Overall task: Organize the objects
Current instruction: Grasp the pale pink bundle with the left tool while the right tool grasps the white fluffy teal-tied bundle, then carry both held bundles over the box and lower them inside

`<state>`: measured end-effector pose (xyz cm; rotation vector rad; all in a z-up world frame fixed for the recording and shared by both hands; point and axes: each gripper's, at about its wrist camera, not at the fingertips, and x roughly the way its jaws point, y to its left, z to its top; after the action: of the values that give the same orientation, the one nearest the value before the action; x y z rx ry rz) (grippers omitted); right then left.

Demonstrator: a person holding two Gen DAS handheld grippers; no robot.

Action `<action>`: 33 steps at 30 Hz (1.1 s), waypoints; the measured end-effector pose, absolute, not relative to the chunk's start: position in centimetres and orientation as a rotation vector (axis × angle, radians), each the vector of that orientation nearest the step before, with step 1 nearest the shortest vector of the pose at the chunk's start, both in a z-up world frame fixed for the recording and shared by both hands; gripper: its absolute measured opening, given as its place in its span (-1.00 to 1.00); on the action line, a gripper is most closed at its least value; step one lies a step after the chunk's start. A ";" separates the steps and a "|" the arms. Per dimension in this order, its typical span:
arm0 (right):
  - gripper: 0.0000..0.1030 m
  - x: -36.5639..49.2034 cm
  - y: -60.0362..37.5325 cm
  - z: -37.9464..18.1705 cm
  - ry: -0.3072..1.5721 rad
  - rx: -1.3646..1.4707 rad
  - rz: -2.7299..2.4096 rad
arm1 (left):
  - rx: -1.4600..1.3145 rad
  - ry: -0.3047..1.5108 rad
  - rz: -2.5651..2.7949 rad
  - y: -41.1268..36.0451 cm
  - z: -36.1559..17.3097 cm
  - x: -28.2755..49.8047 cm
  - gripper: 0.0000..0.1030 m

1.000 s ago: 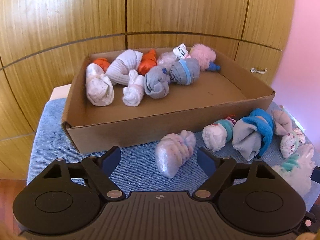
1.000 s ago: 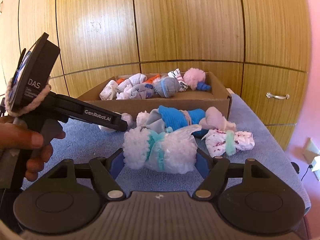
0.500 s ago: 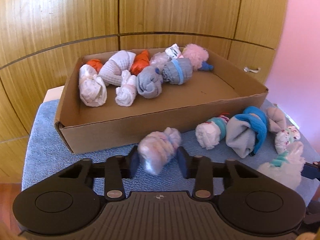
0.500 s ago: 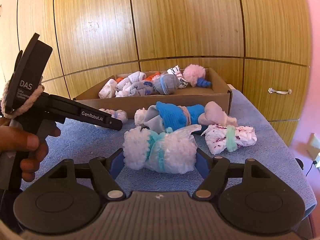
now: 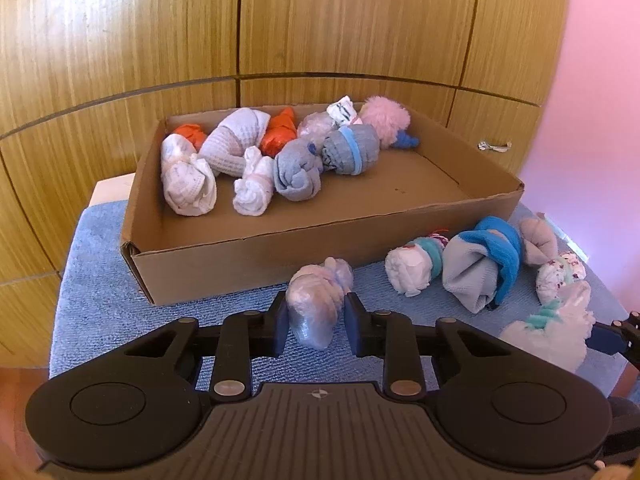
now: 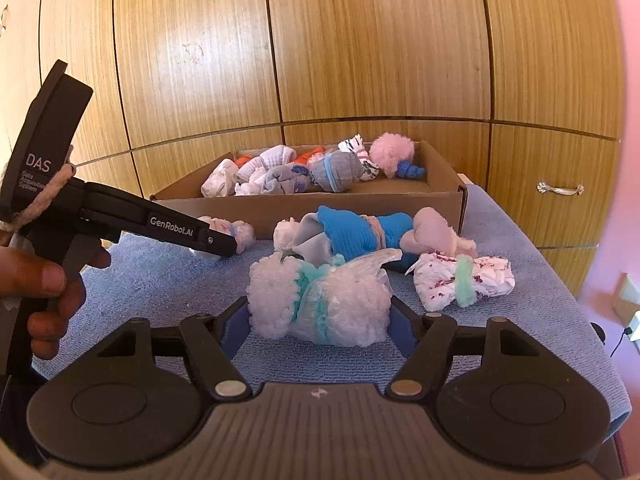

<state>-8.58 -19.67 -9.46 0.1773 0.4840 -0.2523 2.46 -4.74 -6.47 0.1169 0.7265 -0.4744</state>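
two grippers are at work: your left gripper (image 5: 314, 320) is clamped on the pale lilac sock roll (image 5: 318, 304) just before the cardboard box (image 5: 240, 256) front wall, while your right gripper (image 6: 318, 320) brackets the fluffy white-and-teal roll (image 6: 320, 304) near the blue towel's (image 6: 160, 280) front edge, pads about touching it.

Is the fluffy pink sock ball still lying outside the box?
No, the pink sock ball sits inside the box, at its far end.
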 end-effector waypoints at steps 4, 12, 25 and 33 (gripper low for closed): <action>0.25 -8.6 -19.7 -9.4 0.482 0.176 -0.246 | 0.130 0.710 -0.489 -4.6 -6.0 1.9 -0.33; 0.19 -8.7 -19.7 -8.8 0.471 0.169 -0.241 | 0.132 0.685 -0.505 -4.5 -4.7 1.3 -0.33; 0.19 -8.3 -22.4 -2.4 0.361 0.052 -0.238 | 0.149 0.611 -0.586 -6.6 0.6 3.0 -0.33; 0.20 -3.6 -27.4 1.5 0.357 -0.104 -0.169 | 0.170 0.619 -0.644 -10.2 3.0 7.8 -0.33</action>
<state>-3.59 -27.44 1.47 -0.1039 0.3568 -0.1690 7.82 -10.16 2.96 0.1696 0.6189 -0.6440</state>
